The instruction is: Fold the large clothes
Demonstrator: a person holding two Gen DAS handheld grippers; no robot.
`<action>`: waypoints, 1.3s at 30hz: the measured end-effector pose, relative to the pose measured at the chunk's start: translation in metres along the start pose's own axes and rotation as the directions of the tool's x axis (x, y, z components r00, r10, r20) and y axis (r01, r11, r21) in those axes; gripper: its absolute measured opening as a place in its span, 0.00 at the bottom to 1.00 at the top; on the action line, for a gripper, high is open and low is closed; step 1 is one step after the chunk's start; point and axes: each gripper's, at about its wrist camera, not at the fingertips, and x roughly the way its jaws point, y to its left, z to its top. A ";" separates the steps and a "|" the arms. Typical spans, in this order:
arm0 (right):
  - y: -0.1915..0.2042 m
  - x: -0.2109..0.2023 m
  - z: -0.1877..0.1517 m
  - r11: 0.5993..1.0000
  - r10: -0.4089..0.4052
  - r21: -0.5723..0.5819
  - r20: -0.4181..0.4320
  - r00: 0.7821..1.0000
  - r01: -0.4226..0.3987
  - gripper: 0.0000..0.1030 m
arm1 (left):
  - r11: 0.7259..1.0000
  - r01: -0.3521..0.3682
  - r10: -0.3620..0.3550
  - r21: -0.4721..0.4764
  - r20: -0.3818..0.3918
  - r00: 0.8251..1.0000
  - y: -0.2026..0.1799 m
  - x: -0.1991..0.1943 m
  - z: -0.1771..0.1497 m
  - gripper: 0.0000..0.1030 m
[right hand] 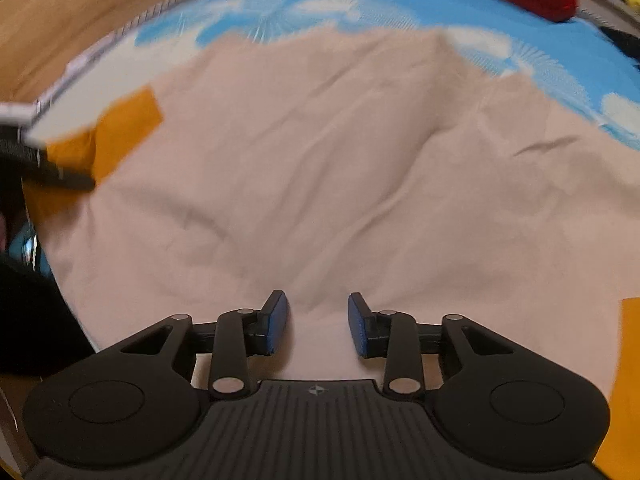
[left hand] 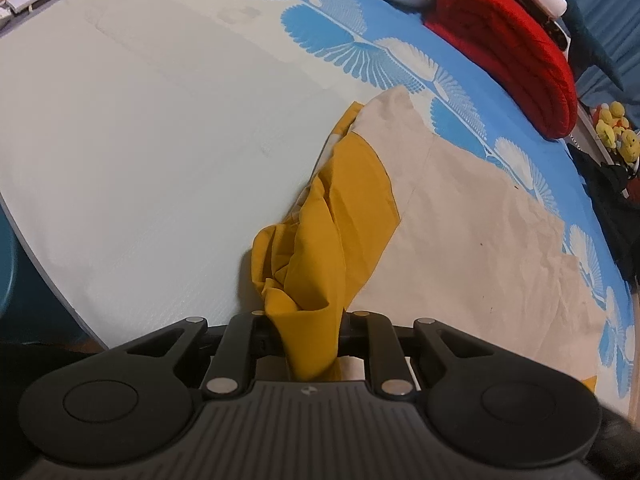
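Bedsheet (left hand: 120, 140) bare leftward; left tongs (left hand: 312, 344) pinch yellow sleeve (left hand: 340, 208), right tongs (right hand: 318, 326) parted.

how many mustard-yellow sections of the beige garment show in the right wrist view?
2. One mustard-yellow sleeve at far left, by the left gripper; another mustard-yellow patch at the right edge, cut off by the frame. More may be hidden under the beige garment.

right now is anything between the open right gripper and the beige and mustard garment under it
Nothing visible: the right gripper is open over bare beige cloth of the beige and mustard garment, with nothing between its blue pads.
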 end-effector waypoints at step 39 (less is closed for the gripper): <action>-0.229 -0.223 -0.145 0.819 -0.144 0.555 0.444 0.884 -0.145 0.46 | 0.473 0.455 -0.486 0.755 -0.207 0.849 -0.295 -0.094 -0.163 0.63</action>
